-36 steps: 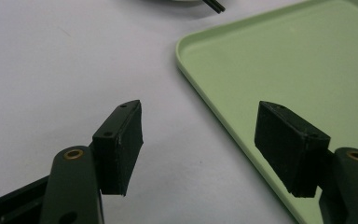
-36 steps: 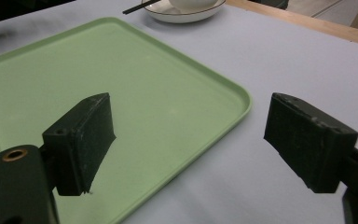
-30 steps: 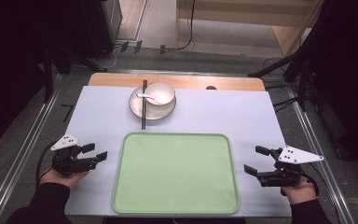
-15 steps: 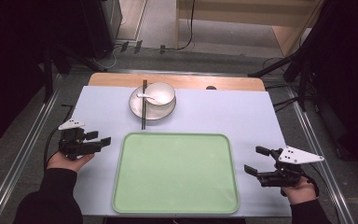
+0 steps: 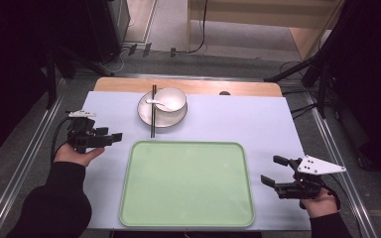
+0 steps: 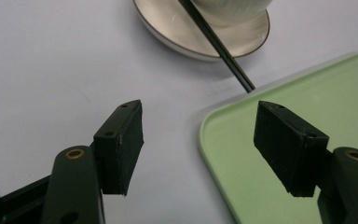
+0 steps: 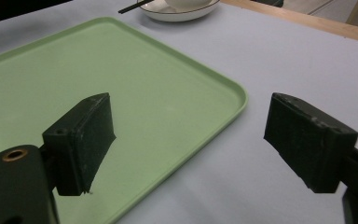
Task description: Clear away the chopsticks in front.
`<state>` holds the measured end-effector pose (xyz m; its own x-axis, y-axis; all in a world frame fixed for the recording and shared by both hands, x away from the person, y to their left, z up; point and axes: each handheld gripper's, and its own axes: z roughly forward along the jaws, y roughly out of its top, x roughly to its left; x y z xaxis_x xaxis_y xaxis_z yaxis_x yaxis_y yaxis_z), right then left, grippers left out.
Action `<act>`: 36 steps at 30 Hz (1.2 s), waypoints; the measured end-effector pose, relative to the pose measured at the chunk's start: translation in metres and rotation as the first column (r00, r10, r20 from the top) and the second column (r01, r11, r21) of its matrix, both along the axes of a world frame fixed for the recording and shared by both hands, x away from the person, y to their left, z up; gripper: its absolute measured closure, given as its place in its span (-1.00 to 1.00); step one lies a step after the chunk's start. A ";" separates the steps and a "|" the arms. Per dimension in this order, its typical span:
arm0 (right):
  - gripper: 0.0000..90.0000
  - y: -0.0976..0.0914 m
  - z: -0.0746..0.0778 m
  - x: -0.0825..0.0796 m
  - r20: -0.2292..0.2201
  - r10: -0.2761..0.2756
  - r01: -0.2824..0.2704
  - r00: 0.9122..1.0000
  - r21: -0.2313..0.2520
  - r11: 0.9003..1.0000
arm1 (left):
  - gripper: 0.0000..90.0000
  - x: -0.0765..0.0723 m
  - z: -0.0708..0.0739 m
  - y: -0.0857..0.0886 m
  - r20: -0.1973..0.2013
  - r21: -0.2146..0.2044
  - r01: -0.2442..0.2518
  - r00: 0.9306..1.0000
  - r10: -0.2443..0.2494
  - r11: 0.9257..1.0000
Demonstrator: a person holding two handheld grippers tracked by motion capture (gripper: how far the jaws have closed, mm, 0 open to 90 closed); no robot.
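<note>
A pale lilac table carries everything here, with a wooden strip along its far edge. A large light green tray lies empty at the middle of the near edge. Beyond the tray's far left corner, close to the far edge, a plate holds a white bowl with a white spoon in it, and a pair of black chopsticks lies across the plate's left side, tips just short of the tray rim. The left gripper hovers over the left part of the table, beside the tray's far left corner, jaws wide apart and empty, pointing toward the plate. The right gripper rests near the near right corner, jaws also apart, nothing between them. The step in hand looks like the left hand's approach to the dishes; the next move probably calls for carrying on to the plate or chopsticks and closing on one. The table between gripper and plate is bare, so the path is open; the tray's raised rim and the chopstick tips are the edges to mind.
</note>
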<state>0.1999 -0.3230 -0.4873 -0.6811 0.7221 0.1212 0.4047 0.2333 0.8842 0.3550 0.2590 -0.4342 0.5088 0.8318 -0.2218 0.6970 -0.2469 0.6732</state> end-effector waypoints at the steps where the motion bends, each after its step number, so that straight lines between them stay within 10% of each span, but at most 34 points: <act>1: -0.64 0.000 0.000 0.000 -0.001 0.003 -0.003 1.000 -0.005 1.000 | -0.25 0.006 0.003 -0.006 -0.003 0.005 0.005 1.000 -0.005 1.000; 21: -0.64 0.000 -0.001 0.000 0.001 0.002 -0.002 1.000 -0.002 1.000 | -0.14 0.074 -0.001 -0.069 -0.045 0.063 -0.051 0.998 0.054 0.997; 36: -0.64 0.000 0.000 -0.002 -0.001 0.002 -0.002 1.000 -0.004 1.000 | 0.13 0.092 -0.027 -0.103 -0.071 0.131 -0.093 0.992 0.103 0.987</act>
